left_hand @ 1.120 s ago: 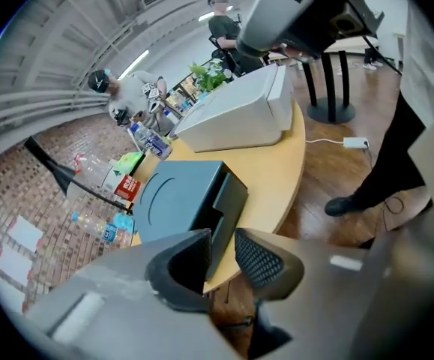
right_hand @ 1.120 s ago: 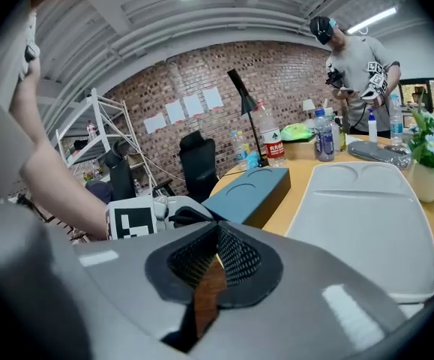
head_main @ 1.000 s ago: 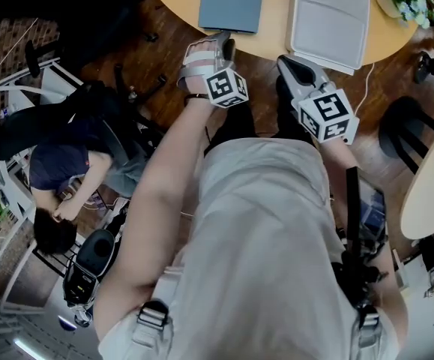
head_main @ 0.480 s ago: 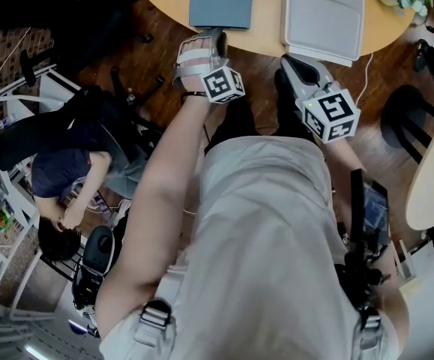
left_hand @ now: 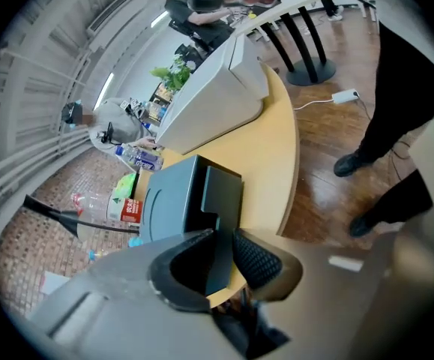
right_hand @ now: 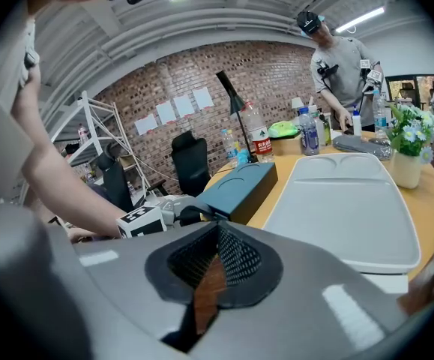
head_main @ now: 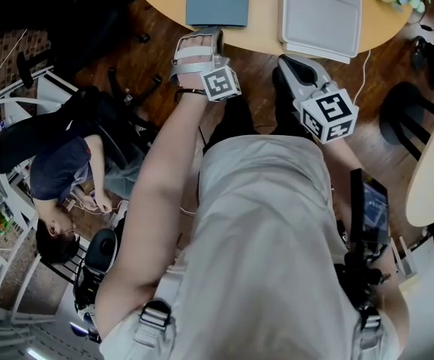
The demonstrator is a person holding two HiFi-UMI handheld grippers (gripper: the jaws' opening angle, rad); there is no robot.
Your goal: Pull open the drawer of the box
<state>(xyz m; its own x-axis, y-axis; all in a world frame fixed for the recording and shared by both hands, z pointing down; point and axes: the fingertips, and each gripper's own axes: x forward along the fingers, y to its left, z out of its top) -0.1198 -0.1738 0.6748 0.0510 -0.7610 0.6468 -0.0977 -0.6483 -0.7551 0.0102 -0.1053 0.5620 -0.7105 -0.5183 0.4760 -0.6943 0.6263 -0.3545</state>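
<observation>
Two grippers are up at the near edge of the round table (head_main: pixel 265 21), and only one is at work. The left gripper (left_hand: pixel 218 259) has its jaws spread, with the drawer front (left_hand: pixel 222 201) of the dark blue-grey box (left_hand: pixel 170 201) standing between them. I cannot tell whether either pad is touching the panel yet. The box sits flat on the table by that edge, just beside the white tray (right_hand: pixel 344 201), with its drawer end facing me.

The right gripper (right_hand: pixel 215 255) hangs off the table edge below the tray. Its jaws are pressed almost together, with only a thin sliver of floor showing through and nothing between them.

I judge the box to be light and rigid, with smooth faces that offer little grip. The drawer front looks like a thin, stiff panel with a stepped notch cut into one edge. That panel is where I would take hold, closing the ribbed pads across its thickness near the notch and pulling straight back towards me.

My worry is that so light a box may slide across the smooth tabletop along with its drawer, so the free gripper may need to brace the body.
</observation>
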